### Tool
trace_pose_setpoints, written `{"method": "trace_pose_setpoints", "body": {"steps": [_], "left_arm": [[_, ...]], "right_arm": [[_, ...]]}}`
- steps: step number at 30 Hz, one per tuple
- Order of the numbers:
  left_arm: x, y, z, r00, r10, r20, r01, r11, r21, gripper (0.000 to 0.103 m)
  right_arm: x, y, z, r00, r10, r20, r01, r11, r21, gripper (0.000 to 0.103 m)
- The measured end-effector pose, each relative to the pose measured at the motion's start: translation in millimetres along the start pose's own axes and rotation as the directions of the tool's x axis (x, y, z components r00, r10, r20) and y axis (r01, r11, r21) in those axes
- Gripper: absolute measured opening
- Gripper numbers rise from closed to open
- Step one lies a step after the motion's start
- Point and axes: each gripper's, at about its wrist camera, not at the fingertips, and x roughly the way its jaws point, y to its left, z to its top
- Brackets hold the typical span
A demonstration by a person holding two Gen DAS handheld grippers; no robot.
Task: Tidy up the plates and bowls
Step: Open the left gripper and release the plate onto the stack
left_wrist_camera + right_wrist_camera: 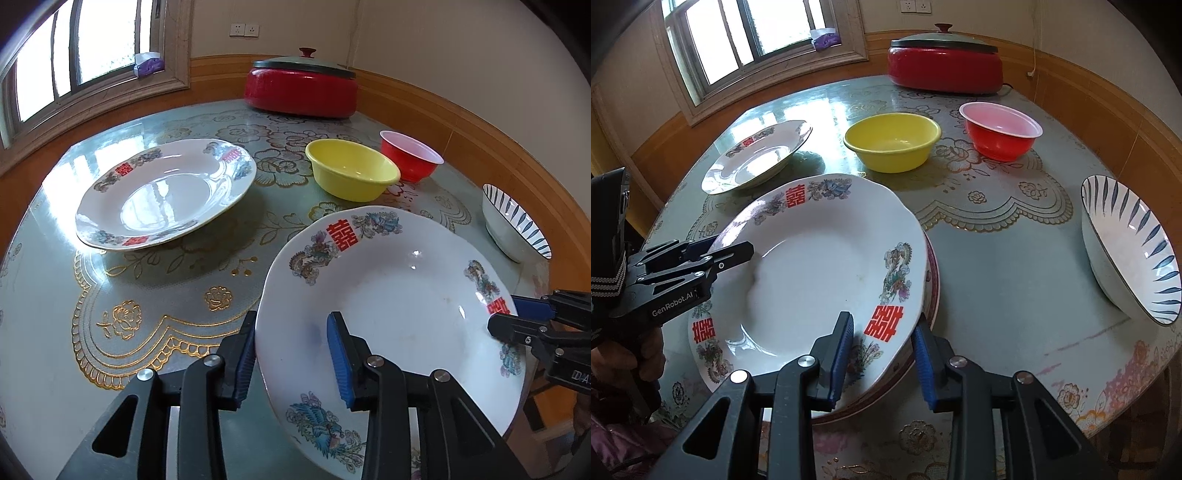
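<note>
A white plate with red characters and dragon print [399, 295] [820, 266] lies on top of another plate with a pink rim [932, 280] near the table's front edge. My left gripper [291, 354] is open, its fingers straddling the top plate's left rim; it also shows in the right wrist view [731, 253]. My right gripper [882, 350] is open, its fingers straddling the plate's right rim; it shows in the left wrist view [506, 317]. A second matching plate [166, 192] [757, 158] lies alone at the far left.
A yellow bowl [351, 170] [892, 142] and a red bowl [410, 155] [1001, 129] stand mid-table. A blue-striped white bowl [513, 221] [1130, 251] sits at the right edge. A red lidded electric pot [301, 85] [943, 61] stands at the back by the wall.
</note>
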Motion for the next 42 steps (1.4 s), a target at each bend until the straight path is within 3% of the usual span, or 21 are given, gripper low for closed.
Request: {"method": "trace_pose_setpoints", "body": {"steps": [1, 18, 22, 35, 42], "left_arm": [[1.2, -0.9, -0.1, 1.0, -0.001, -0.006, 0.001, 1.0, 0.004, 0.038], [1.6, -4.3, -0.2, 1.0, 0.021, 0.002, -0.021, 1.0, 0.017, 0.042], [-2.4, -3.2, -0.2, 1.0, 0.021, 0.015, -0.021, 1.0, 0.002, 0.052], [-17.2, 16.1, -3.7, 1.0, 0.029, 0.006, -0.028, 0.997, -0.066, 0.061], [-26.8, 32.4, -5.2, 1.0, 0.025, 0.003, -0.024, 0.996, -0.088, 0.077]], "right_arm": [[-1.0, -0.5, -0.8, 1.0, -0.031, 0.002, 0.031, 1.0, -0.003, 0.033], [0.2, -3.6, -2.4, 0.998, -0.053, 0.033, 0.052, 0.997, 0.053, 0.033], [1.9, -2.0, -0.3, 0.998, -0.061, 0.033, 0.059, 0.997, 0.056, 0.033], [-1.5, 3.1, 9.8, 0.994, -0.068, 0.081, 0.057, 0.991, 0.124, 0.041], [-8.5, 16.4, 26.5, 0.991, 0.003, 0.136, -0.019, 0.993, 0.114, 0.041]]}}
